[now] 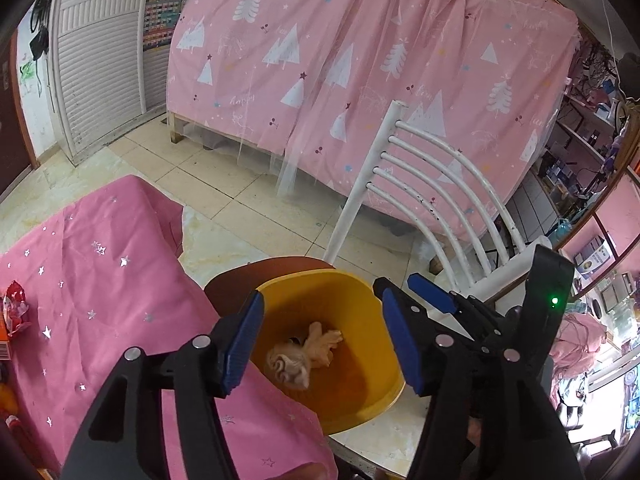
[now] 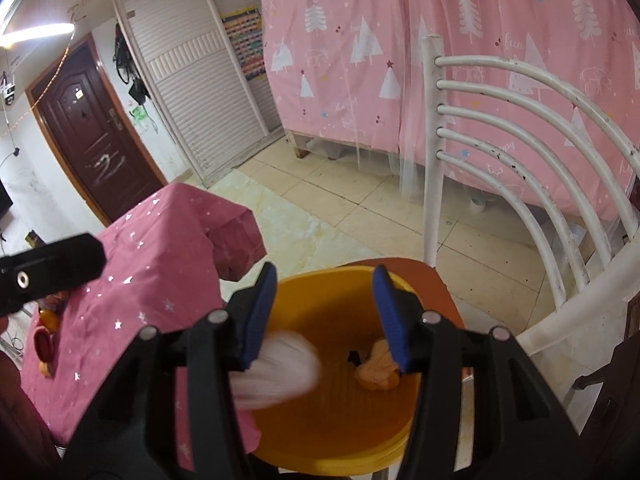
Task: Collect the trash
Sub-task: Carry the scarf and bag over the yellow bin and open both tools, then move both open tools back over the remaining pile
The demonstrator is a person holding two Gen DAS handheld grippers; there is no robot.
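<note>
The pink star-printed cloth covering the worktop [image 1: 100, 280] fills the left of both views, and just beside its right edge stands the round yellow plastic bin [image 1: 360, 304], on a brown seat by the white metal chair back [image 1: 432, 184]. At the bin's bottom lie crumpled pale tissue wads [image 1: 308, 354], touching each other. A blurred white wad [image 2: 276, 368] shows over the bin's near-left side, below the right claw [image 2: 324, 316], whose blue pads are spread and press on nothing. The left claw [image 1: 320, 344] is likewise spread and empty above the bin. Far left on the cloth sits a red-and-white crinkled wrapper [image 1: 14, 308]. Such scraps look light, soft and springy; pinching across the bulkiest fold should hold best.
</note>
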